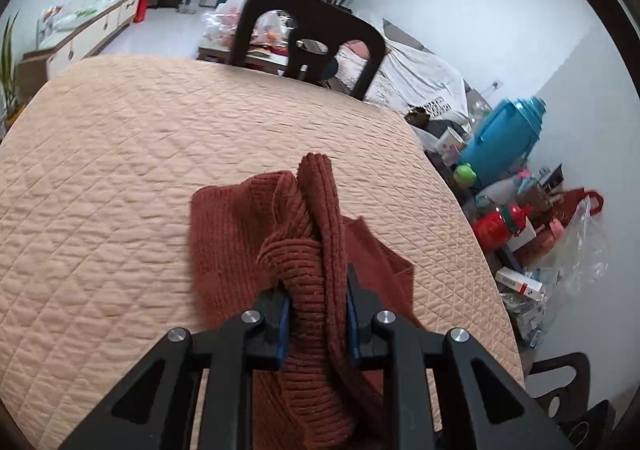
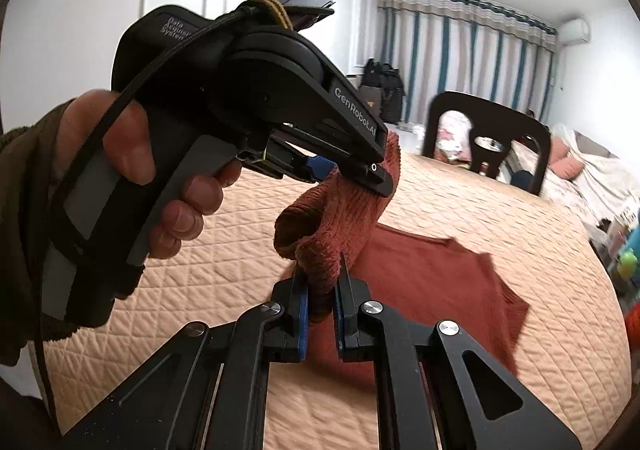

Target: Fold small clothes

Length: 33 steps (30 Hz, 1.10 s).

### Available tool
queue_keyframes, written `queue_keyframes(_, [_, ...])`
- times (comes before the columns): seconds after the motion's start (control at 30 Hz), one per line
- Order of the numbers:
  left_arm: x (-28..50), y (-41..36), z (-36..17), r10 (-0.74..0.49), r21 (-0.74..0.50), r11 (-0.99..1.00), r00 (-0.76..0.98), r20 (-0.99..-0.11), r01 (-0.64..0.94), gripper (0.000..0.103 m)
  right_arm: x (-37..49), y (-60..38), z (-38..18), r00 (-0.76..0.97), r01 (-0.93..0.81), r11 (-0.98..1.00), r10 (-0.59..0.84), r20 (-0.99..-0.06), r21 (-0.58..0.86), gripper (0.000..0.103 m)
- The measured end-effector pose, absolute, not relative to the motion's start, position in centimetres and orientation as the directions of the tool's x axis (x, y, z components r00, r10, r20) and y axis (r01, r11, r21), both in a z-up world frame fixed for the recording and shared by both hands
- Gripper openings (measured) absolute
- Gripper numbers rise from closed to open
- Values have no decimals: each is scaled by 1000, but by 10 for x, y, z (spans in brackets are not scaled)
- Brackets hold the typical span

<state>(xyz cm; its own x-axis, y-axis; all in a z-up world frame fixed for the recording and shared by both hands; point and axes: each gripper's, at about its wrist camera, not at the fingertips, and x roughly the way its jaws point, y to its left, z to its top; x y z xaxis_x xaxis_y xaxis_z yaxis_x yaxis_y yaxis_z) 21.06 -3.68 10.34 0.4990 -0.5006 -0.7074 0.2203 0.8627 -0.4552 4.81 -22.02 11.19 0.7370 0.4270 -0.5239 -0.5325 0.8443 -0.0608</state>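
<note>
Over the quilted surface (image 1: pixel 120 170) we hold 2 grippers: left gripper (image 1: pixel 316 314) and right gripper (image 2: pixel 322 302), jaws of each pinching the rust sweater (image 1: pixel 240 234).

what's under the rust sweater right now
The sweater lies partly on the peach quilt, one ribbed end lifted by the left claw and the right claw. Quilt shows all around it; whatever the flat part covers is hidden.
</note>
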Motion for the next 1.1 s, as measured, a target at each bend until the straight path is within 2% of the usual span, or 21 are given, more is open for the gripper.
queue_keyframes(0.37, [222,-110,97,-524,-440,851,446,-725,285,24,58,-288,109,746,-438,896,408,-527,74,9])
queue_keyframes(0.7, [232,-146,70,-504,-417,861,379,-776,291,25,68,-325,91,708,-369,916,388,-589,160,9])
queue_keyframes(0.8, [232,-150,69,-494,-401,866,382,-781,300,35,71,-333,88,677,-370,901,427,-600,224,10])
queue_keyframes(0.93, [230,-145,74,-501,-397,861,399,-768,317,61,74,-338,86,673,-341,908,416,-611,242,12])
queue_keyframes(1.03, [224,-135,81,-488,-376,870,435,-757,320,64,75,-344,84,666,-310,913,408,-625,266,22])
queue_keyframes(1.1, [221,-126,84,-477,-368,877,456,-752,310,65,75,-348,83,665,-285,917,398,-633,277,23])
